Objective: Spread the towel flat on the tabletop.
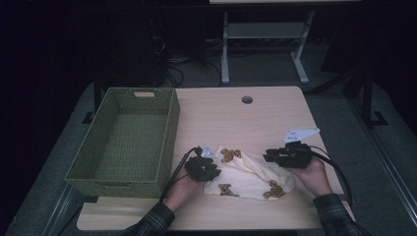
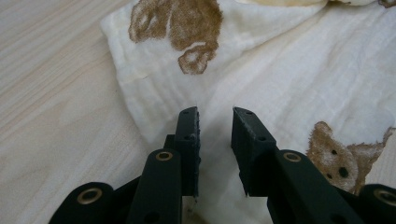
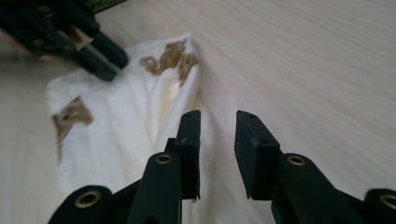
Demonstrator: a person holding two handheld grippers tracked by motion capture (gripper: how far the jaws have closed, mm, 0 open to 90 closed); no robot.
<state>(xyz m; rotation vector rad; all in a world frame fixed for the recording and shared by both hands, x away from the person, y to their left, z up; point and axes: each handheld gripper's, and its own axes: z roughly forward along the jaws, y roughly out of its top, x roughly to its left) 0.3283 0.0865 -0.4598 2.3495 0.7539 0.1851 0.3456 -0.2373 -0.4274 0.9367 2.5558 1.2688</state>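
High view: the person's two forearms are entering from the bottom edge, each hand holding a gripper over the front of the light wooden surface [image 1: 255, 118]. The left gripper [image 1: 209, 169] is hovering at the left end of a cream cloth with brown bear prints [image 1: 248, 177]; its jaws are standing partly open with a clear gap over the fabric, gripping nothing. The right gripper [image 1: 270, 156] is sitting just beside the cloth's right end, its jaws likewise parted and holding nothing. The cloth is lying bunched between the two grippers, near the front edge. Farther left, a green woven basket [image 1: 125, 140] is resting on the surface. Beyond it, a round hole [image 1: 247, 100] is showing near the far edge.
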